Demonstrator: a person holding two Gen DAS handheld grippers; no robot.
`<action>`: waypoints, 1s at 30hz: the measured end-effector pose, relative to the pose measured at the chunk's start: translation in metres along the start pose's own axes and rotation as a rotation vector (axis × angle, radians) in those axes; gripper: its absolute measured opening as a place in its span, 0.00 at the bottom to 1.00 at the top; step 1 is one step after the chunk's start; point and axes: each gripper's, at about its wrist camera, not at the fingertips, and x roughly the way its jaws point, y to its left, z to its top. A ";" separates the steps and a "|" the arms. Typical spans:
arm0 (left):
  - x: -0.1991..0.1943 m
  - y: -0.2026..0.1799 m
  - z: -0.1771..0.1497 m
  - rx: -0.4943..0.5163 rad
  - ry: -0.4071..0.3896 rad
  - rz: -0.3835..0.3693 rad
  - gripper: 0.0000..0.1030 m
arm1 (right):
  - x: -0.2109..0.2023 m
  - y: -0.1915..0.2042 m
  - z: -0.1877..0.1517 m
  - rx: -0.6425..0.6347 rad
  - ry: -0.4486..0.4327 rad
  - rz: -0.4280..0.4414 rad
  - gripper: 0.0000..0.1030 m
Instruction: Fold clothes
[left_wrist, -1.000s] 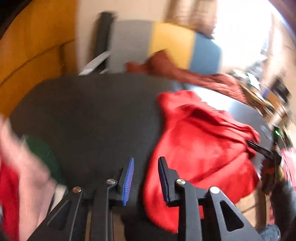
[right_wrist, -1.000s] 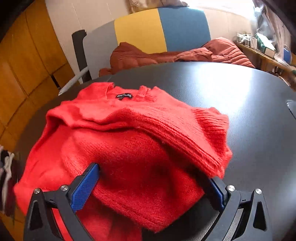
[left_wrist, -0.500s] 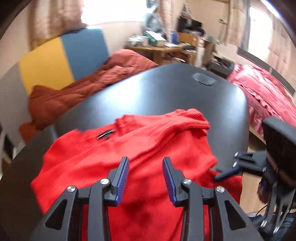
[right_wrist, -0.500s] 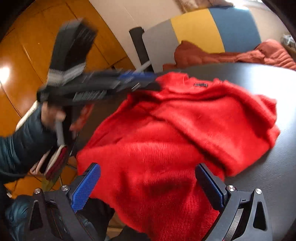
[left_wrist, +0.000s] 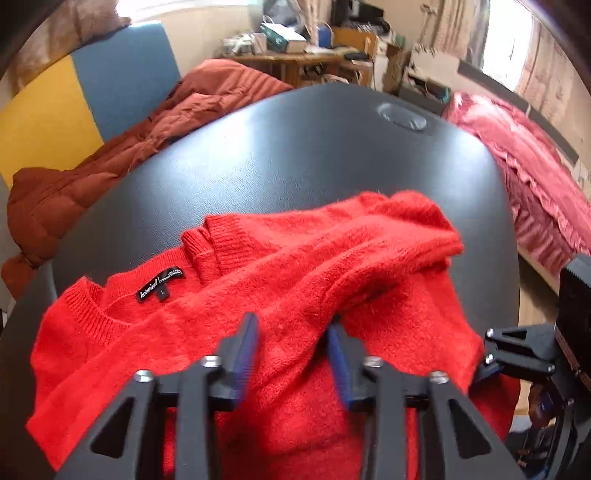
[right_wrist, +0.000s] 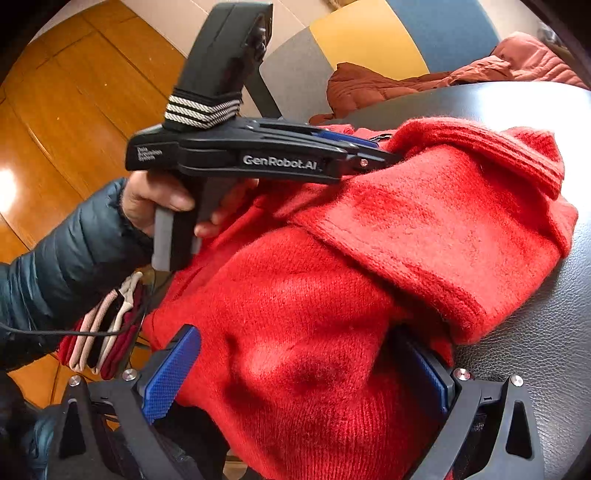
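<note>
Red sweater (left_wrist: 295, 295) lies bunched on the near part of the dark bench (left_wrist: 295, 147), collar and label toward the left edge, a sleeve thrown across the body, and its lower part hanging over the near rim.

A second ago the left gripper (left_wrist: 293, 332) was off to the side over bare bench; now it sits over the sweater just below the collar. Its jaws have just been closing, and a ridge of knit, the folded sleeve, stands between the blue pads (left_wrist: 245, 350). Whether they already pinch it I cannot tell; a gap is visible beside the left pad. In the right wrist view the same tool reaches in from the left, its tips buried in the knit near the collar. The right gripper (right_wrist: 295, 373) has its jaws spread wide around the hanging body cloth, gripping nothing. My reading: a two-handed pick-up to spread or square the garment is starting, and folding proper has barely begun.

Beyond the sweater the bench is bare and wide, good room to lay it flat. The near rim is the risk, since weight already hangs over it. A rust-coloured jacket (left_wrist: 110, 147) lies past the far left edge, well apart.
</note>
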 end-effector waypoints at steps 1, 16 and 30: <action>-0.002 0.003 -0.002 -0.023 -0.022 0.006 0.15 | -0.002 0.000 -0.001 -0.001 0.000 -0.003 1.00; -0.180 0.152 -0.149 -0.745 -0.411 0.288 0.08 | -0.002 0.039 -0.016 -0.044 0.035 -0.127 1.00; -0.261 0.190 -0.283 -1.247 -0.378 0.829 0.29 | 0.024 0.053 -0.001 -0.106 0.112 -0.292 1.00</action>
